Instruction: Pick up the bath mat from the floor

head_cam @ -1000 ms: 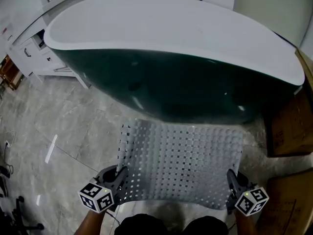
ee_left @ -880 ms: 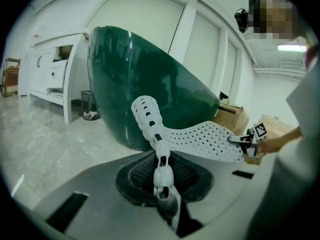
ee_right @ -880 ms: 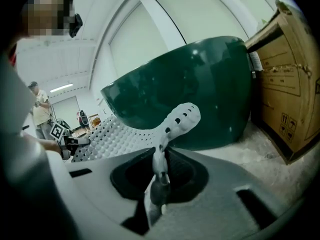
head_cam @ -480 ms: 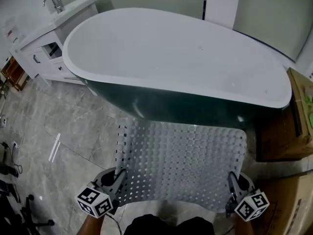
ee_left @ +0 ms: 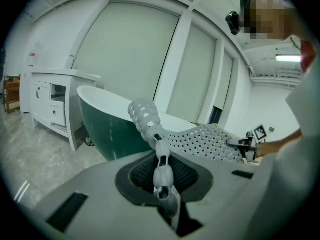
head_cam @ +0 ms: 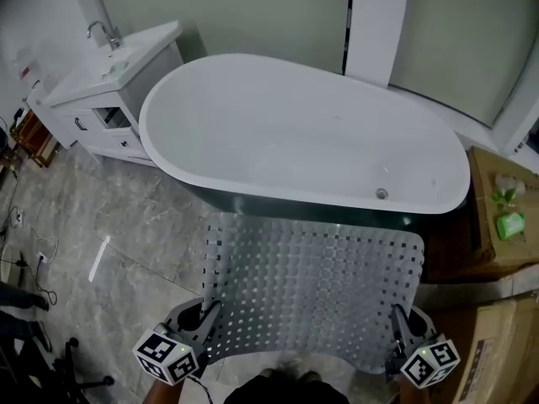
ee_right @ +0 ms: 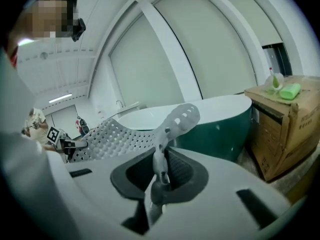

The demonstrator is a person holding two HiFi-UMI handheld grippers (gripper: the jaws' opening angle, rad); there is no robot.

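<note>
The bath mat (head_cam: 313, 284) is a grey perforated rubber sheet, held stretched out in the air in front of the tub. My left gripper (head_cam: 205, 314) is shut on its near left corner, and my right gripper (head_cam: 396, 316) is shut on its near right corner. In the left gripper view the mat's edge (ee_left: 150, 129) runs up out of the closed jaws and curls over, and the left gripper (ee_left: 162, 176) pinches it. The right gripper view shows the same: the mat (ee_right: 120, 136) spreads leftward and the right gripper (ee_right: 159, 171) clamps its corner.
A white freestanding bathtub (head_cam: 202, 108) with a dark green outside lies just beyond the mat. A white vanity (head_cam: 101, 82) with a tap stands at left. Cardboard boxes (head_cam: 497, 242) stand at right. Grey marble floor (head_cam: 126, 242) lies below.
The head view has tilted up: the tub now shows in full and the wall behind it appears. The mat stays held by both grippers, raised a little higher against the tub.
</note>
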